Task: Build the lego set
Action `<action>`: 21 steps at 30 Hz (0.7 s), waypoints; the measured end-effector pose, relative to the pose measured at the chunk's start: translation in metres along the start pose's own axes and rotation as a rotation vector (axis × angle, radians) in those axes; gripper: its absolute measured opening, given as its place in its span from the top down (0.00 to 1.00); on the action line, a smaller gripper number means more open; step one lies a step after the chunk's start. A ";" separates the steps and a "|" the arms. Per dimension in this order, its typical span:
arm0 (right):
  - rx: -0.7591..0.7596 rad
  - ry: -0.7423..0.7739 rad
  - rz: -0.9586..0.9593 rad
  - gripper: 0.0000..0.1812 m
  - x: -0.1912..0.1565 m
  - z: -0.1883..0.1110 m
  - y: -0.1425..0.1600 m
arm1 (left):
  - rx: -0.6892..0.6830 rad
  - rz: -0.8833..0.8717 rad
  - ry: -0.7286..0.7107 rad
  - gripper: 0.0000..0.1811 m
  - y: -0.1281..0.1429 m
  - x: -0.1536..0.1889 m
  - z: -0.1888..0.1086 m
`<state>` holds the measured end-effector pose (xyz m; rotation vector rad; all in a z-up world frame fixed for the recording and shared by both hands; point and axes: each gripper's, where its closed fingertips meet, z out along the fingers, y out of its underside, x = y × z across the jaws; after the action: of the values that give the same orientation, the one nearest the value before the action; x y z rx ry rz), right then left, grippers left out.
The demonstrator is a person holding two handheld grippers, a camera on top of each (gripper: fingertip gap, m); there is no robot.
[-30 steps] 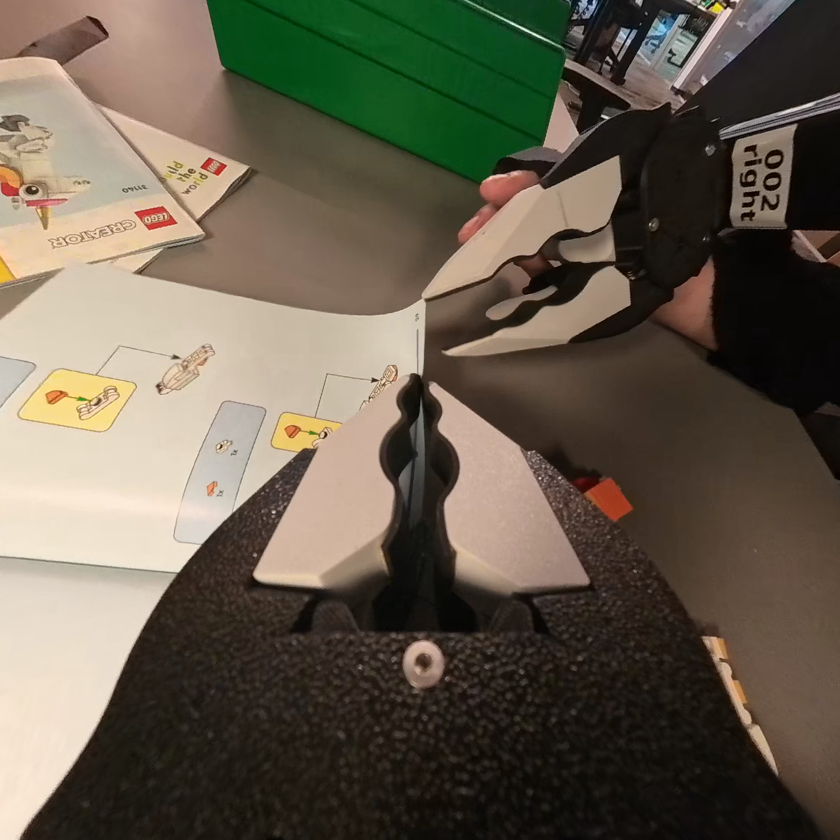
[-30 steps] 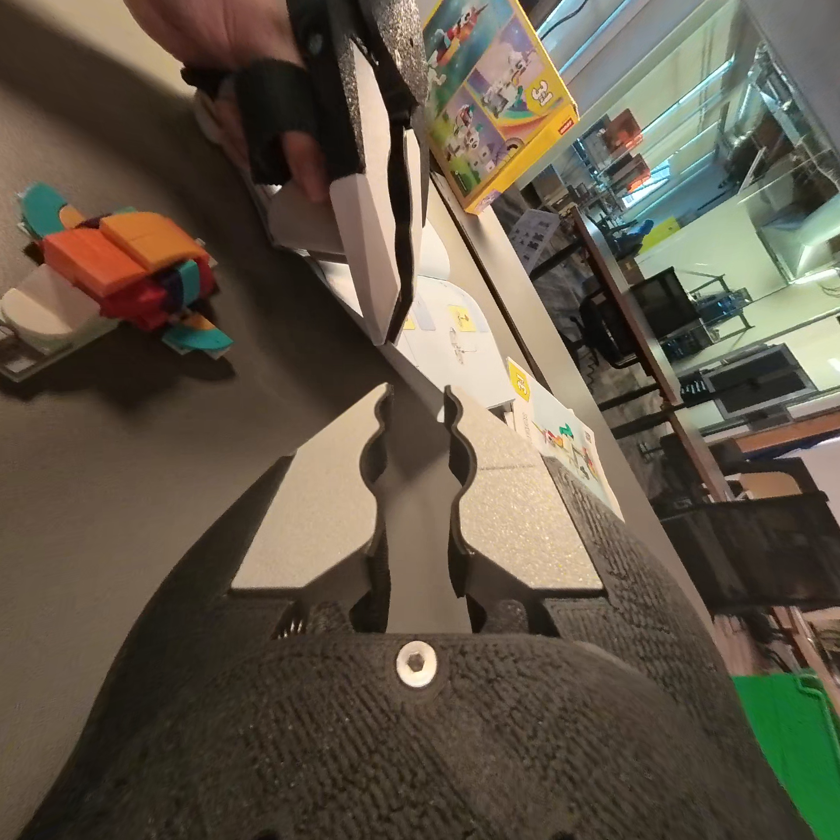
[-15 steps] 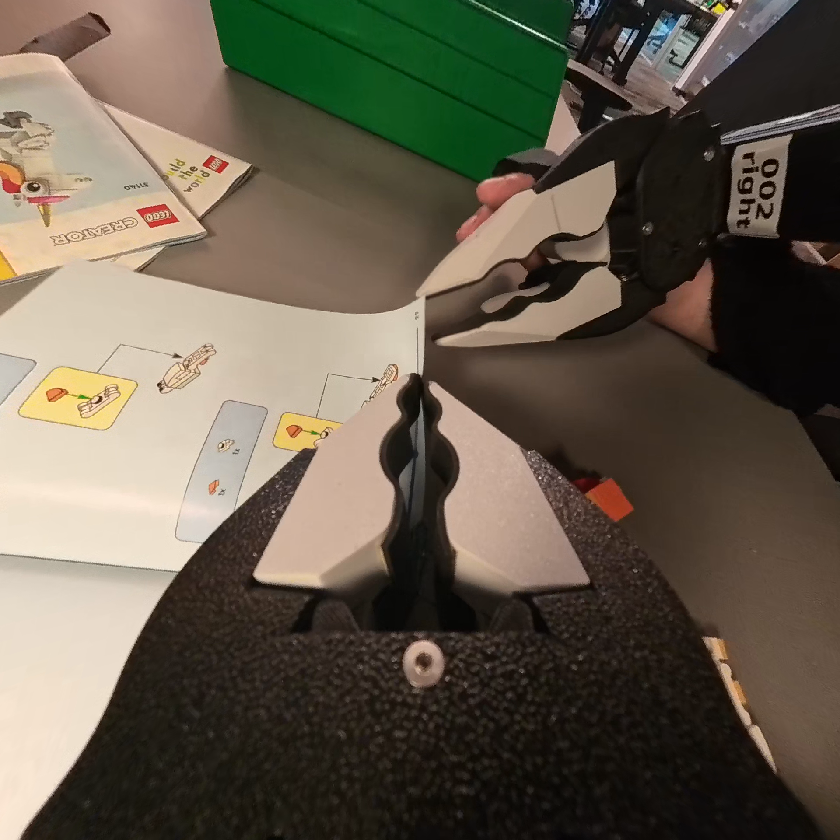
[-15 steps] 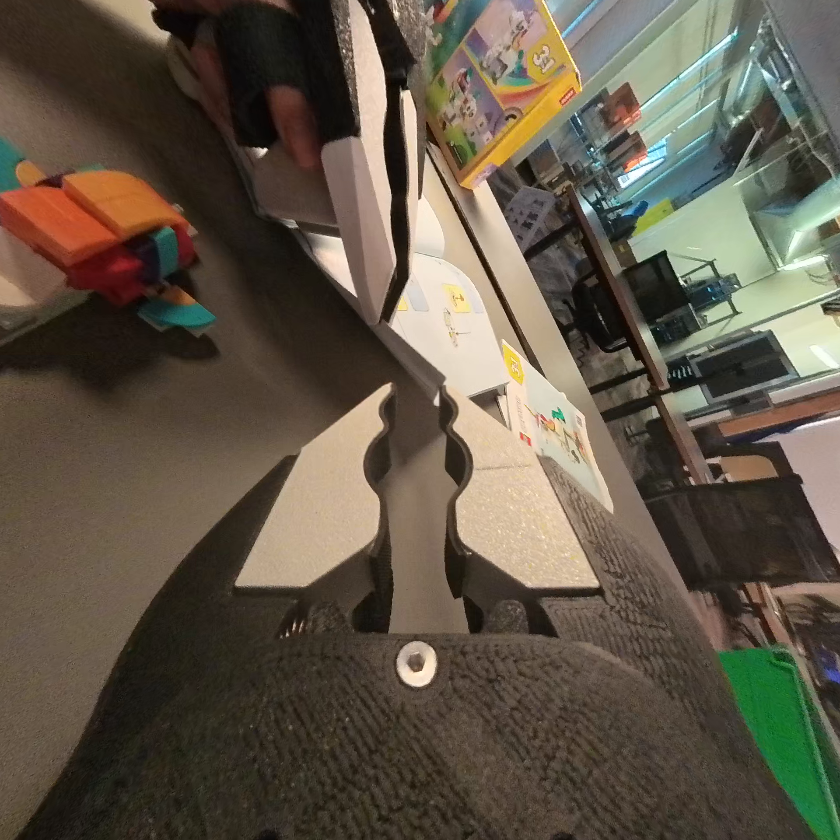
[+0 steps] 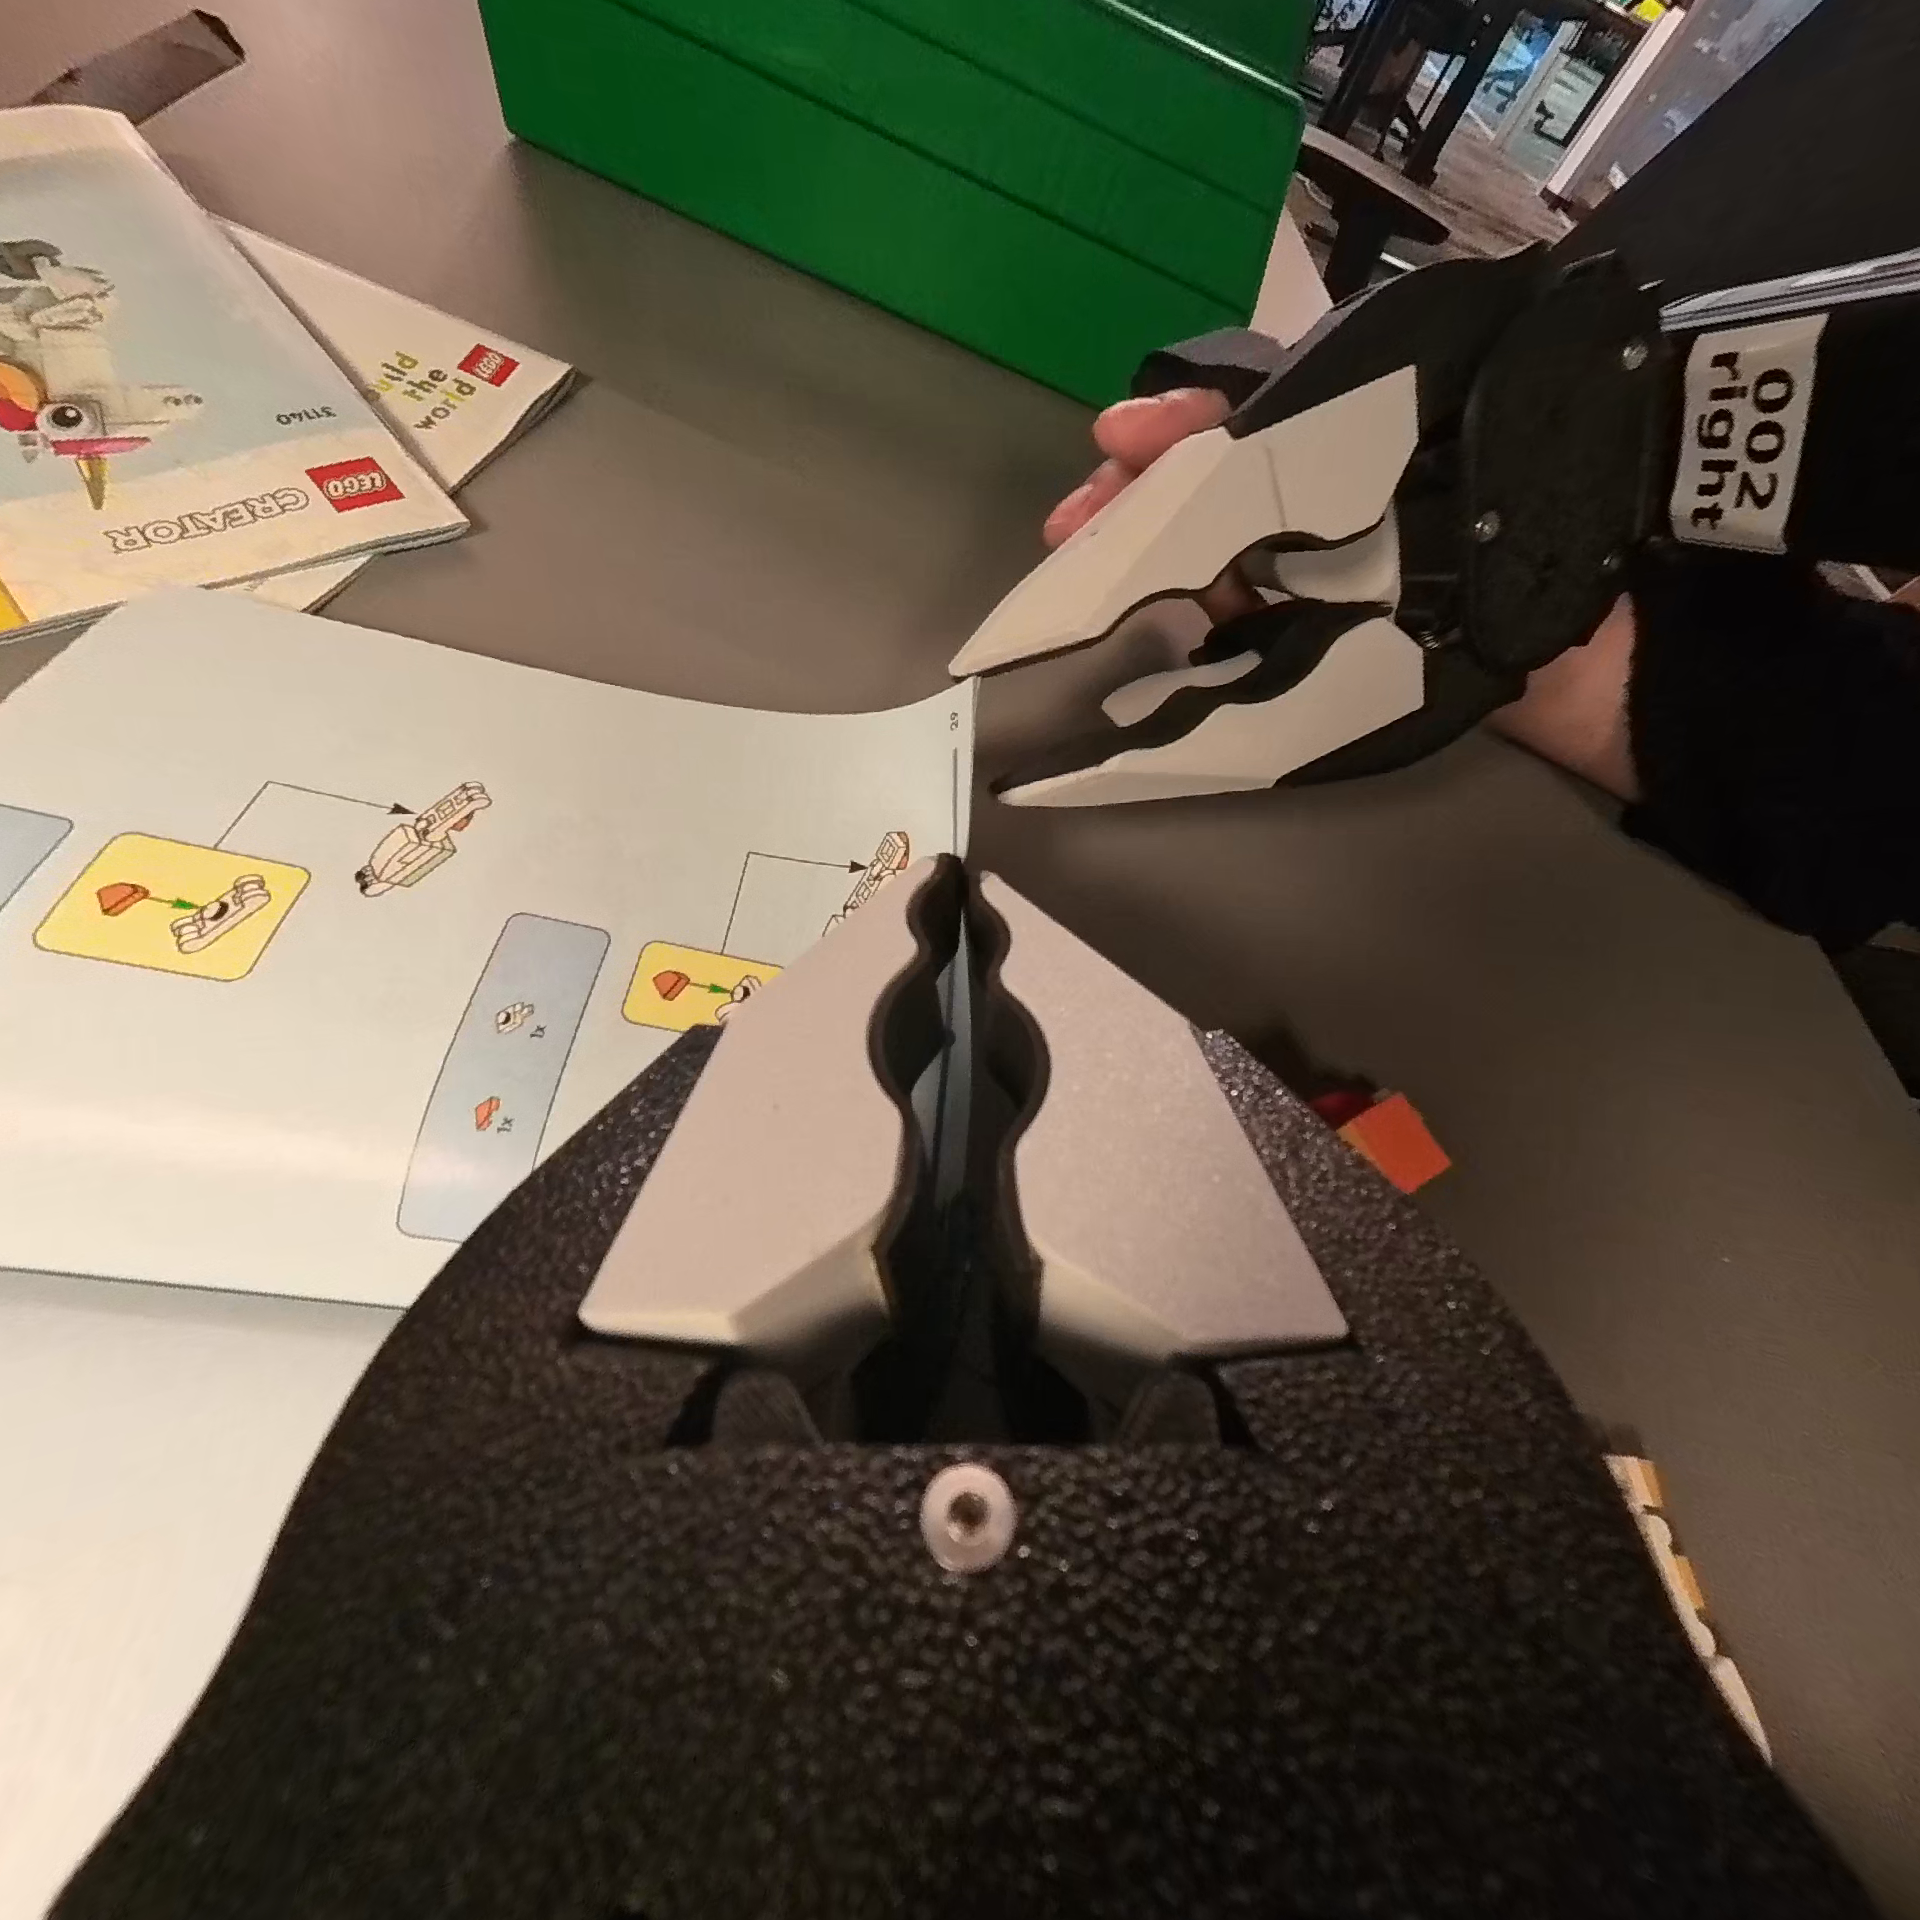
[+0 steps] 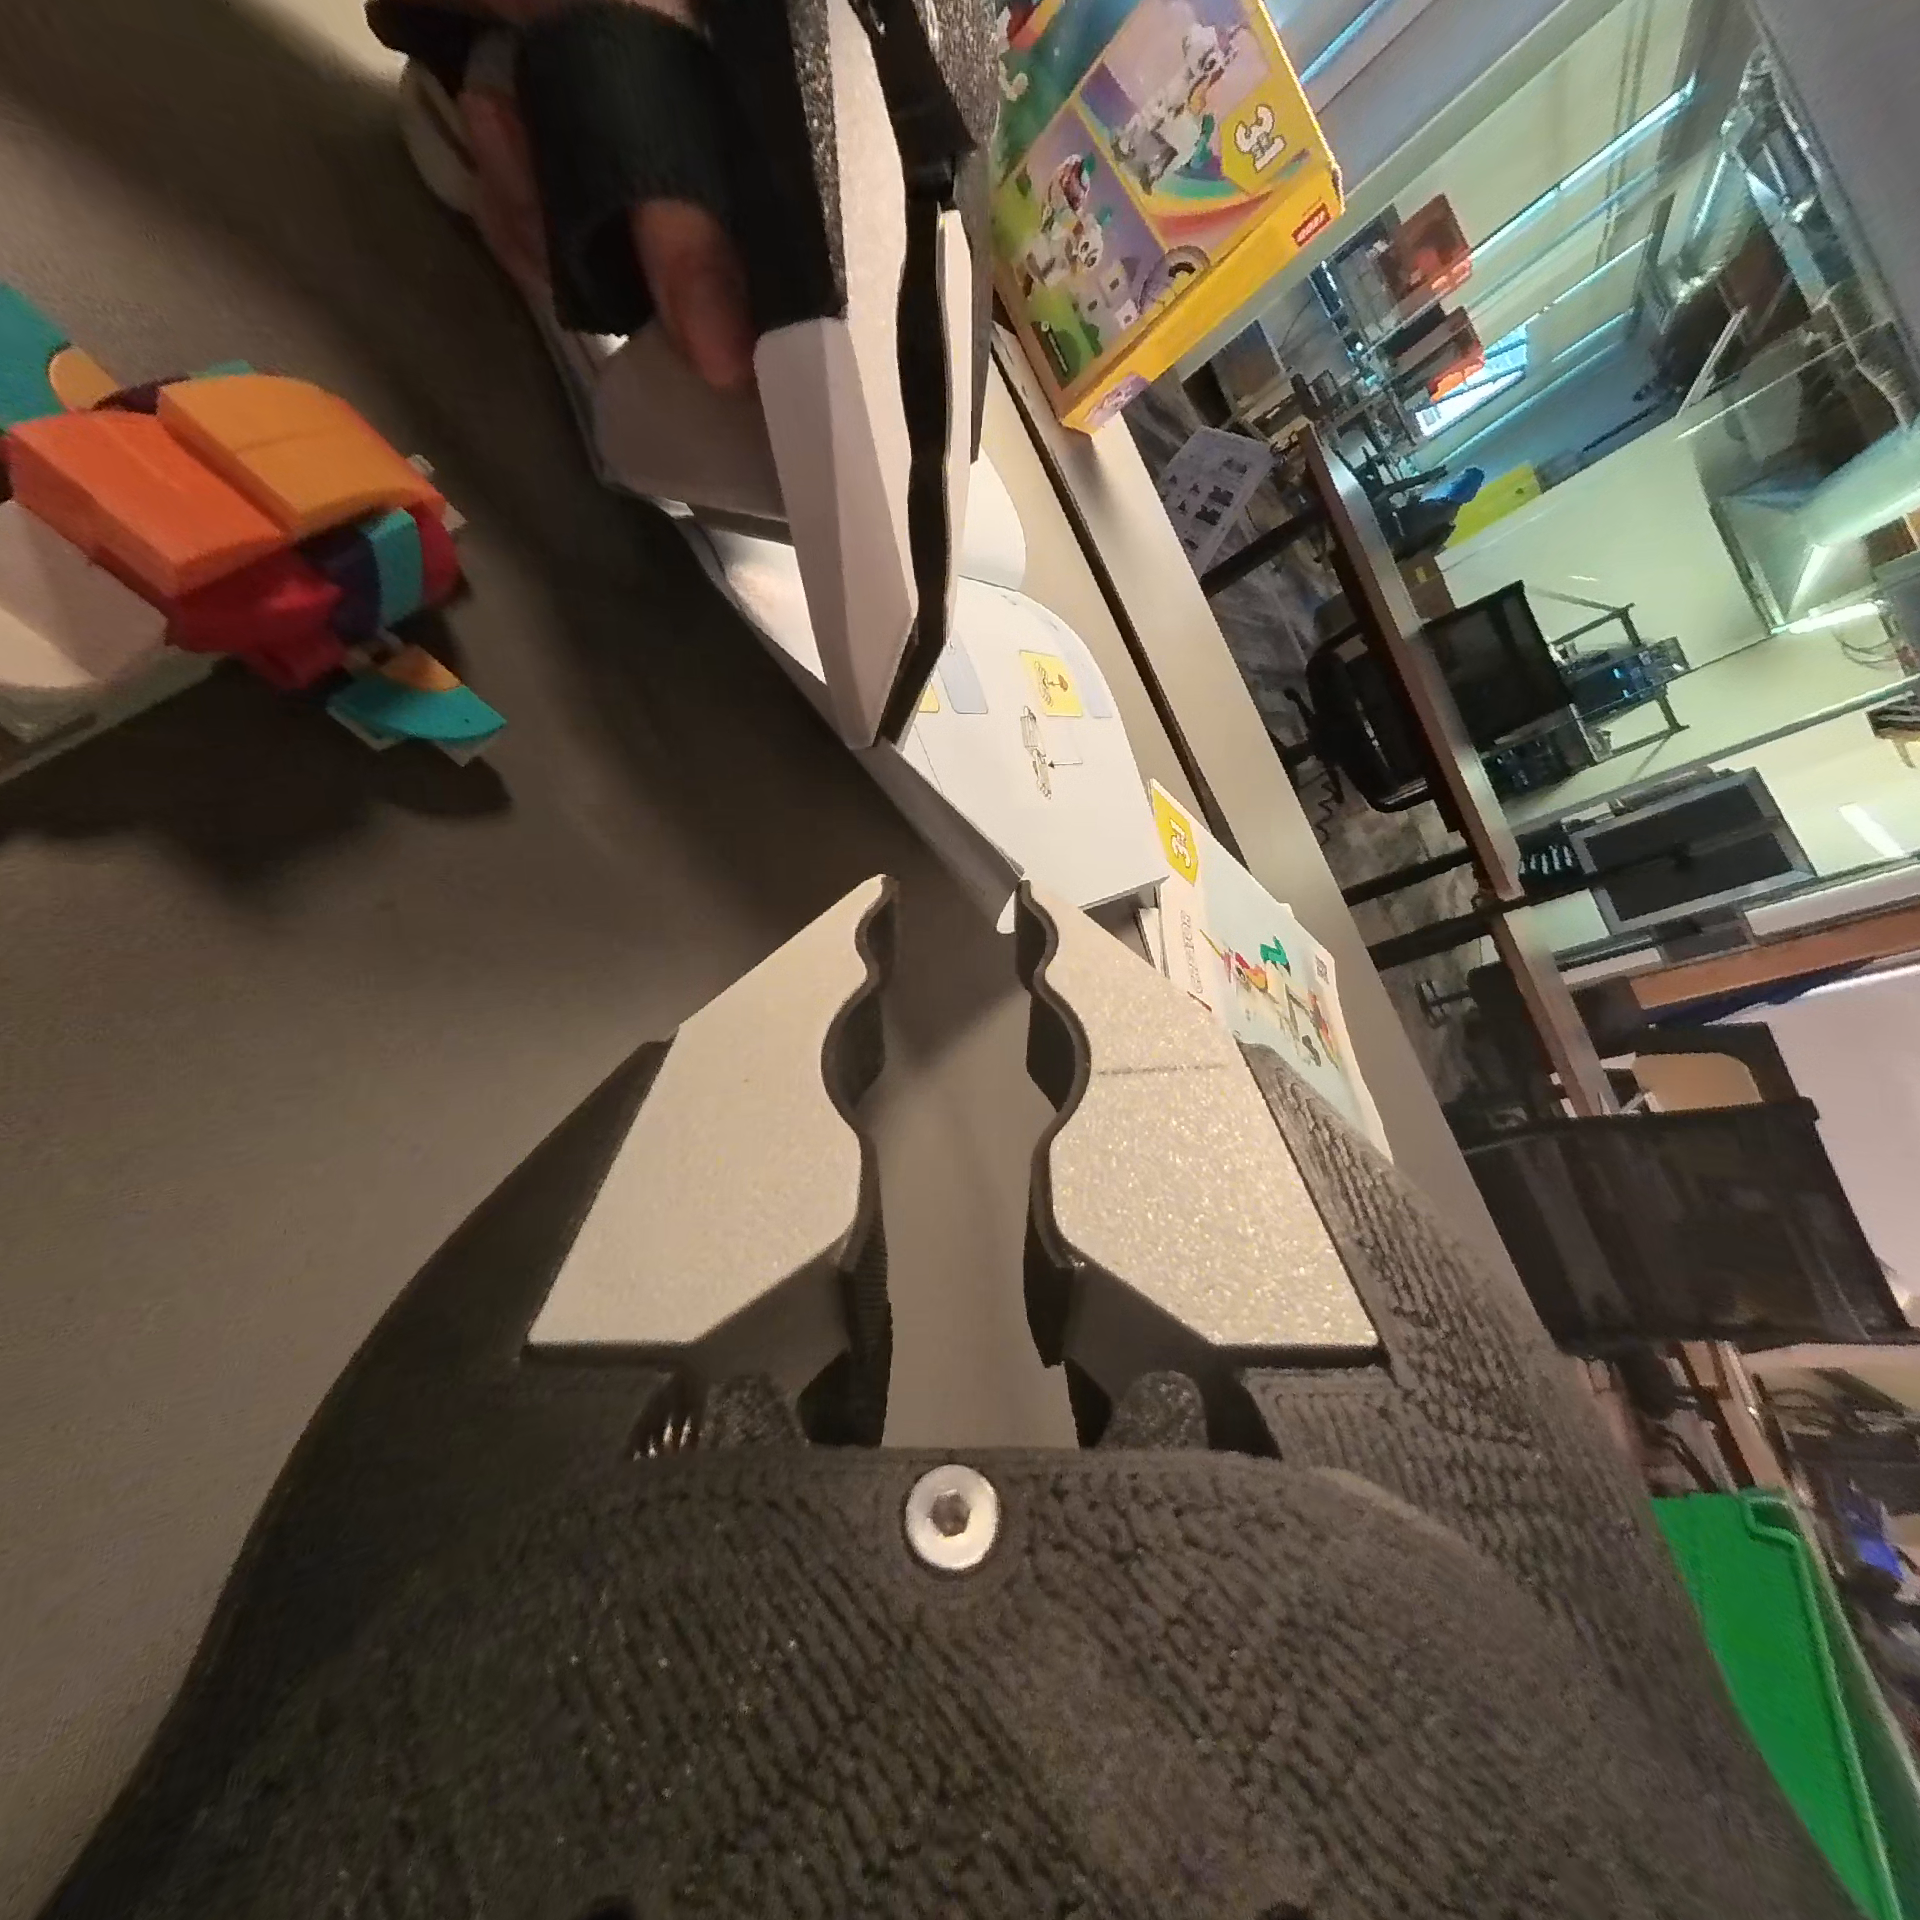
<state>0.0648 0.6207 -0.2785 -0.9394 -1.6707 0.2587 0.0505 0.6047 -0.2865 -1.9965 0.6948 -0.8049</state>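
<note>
Fingers of the left gripper [image 5: 958,883] are pressed together on the right edge of an open instruction booklet page [image 5: 436,831], the sheet running down the narrow slot between them and curling up from the grey counter [image 5: 727,499]. Just beyond that edge, the right gripper [image 5: 987,727] points in from the right with its fingers apart and nothing between them; one tip sits above the page corner and the other below it, though whether either touches the paper cannot be told. In the right wrist view the same gap shows, bare counter visible between the two grey fingers [image 6: 727,1174], and the left gripper [image 6: 883,717] hangs tip-down over the booklet. A partly built lego model [image 6: 239,530] in orange, red, teal and white rests on the counter, off to the side of the left gripper and well apart from both sets of fingers; only its orange corner [image 5: 1392,1143] peeks out beside the left gripper's black body. Two closed booklets [image 5: 208,436] lie past the open page, a green bin [image 5: 894,156] stands farther back, and a yellow-edged lego box [image 6: 1153,208] sits upright at the counter's far end.
</note>
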 end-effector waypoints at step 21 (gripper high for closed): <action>-0.016 -0.040 -0.026 0.91 -0.007 0.000 0.003 | -0.032 0.012 -0.003 1.00 0.004 0.001 0.003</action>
<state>0.0663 0.6184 -0.2856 -0.9298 -1.7229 0.2485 0.0522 0.6035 -0.2909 -2.0202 0.7220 -0.7876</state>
